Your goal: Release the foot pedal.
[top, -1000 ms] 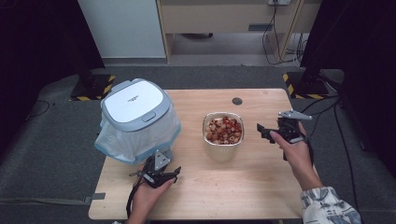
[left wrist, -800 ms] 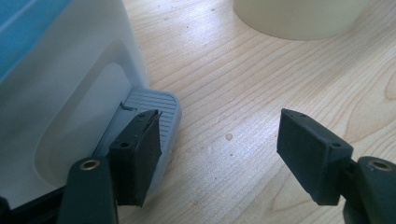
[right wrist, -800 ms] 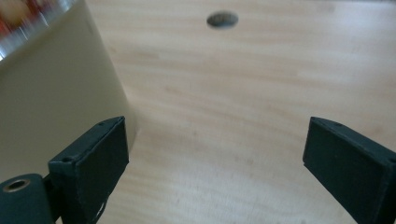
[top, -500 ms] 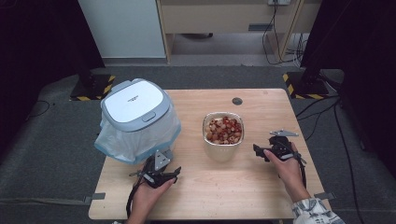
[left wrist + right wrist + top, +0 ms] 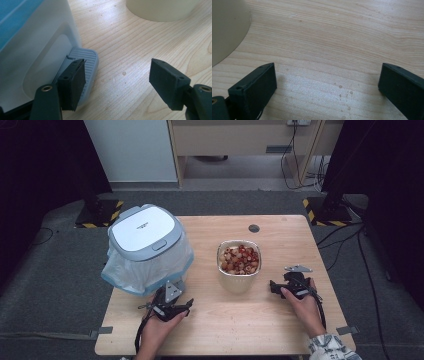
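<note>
A person is working at a wooden table (image 5: 280, 320) with a tool in each hand. The left tool (image 5: 186, 303) is resting beside the foot pedal (image 5: 86, 67) of a small lidded bin (image 5: 145, 245), with its jaws spread and one jaw lying against the pedal's ribbed grey face. The right tool (image 5: 272, 285) is sitting low at the table, just right of the cup (image 5: 239, 270); its jaws have just been opening and are now standing wide with bare wood between them. The cup, full to the brim with reddish and pale scraps (image 5: 240, 259), is standing at the middle of the table, near the bin and apart from both tools. It is probably a light, thin-walled paper or plastic vessel that will be yielding under a hard squeeze, and its smooth tapered wall may be slipping in the jaws; taking it across the side wall below the rim, with moderate pressure and kept upright, seems the safest hold, since loose contents will be spilling at any tilt. The bin is lined with a thin blue-white bag (image 5: 125, 280). A short mark is printed on the bin's lid (image 5: 142, 227), too small to read; no other writing is legible.
</note>
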`<state>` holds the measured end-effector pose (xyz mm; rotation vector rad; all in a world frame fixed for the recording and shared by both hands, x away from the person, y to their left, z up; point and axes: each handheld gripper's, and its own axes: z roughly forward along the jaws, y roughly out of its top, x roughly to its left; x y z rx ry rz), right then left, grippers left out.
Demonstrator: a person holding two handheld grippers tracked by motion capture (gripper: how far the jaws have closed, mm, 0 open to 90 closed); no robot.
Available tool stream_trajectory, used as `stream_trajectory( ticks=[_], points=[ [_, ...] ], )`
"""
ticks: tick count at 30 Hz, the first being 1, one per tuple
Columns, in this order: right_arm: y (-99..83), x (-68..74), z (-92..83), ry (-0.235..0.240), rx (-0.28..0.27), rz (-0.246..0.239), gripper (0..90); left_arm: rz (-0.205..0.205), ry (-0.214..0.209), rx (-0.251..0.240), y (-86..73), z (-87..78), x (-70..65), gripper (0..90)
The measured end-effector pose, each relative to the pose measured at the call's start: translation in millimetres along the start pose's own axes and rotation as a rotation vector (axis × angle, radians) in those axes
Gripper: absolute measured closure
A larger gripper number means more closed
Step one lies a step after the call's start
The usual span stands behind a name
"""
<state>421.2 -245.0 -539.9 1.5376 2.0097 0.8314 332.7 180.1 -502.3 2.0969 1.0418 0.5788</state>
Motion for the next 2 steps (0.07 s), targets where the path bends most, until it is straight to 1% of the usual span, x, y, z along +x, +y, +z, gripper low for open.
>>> stream_trajectory(
  ticks=[2],
  points=[
    [0.0,0.0,0.0,0.0,0.0,0.0,2.3,0.004,-0.001,0.001,0.1,0.4,-0.1,28.3]
  ],
)
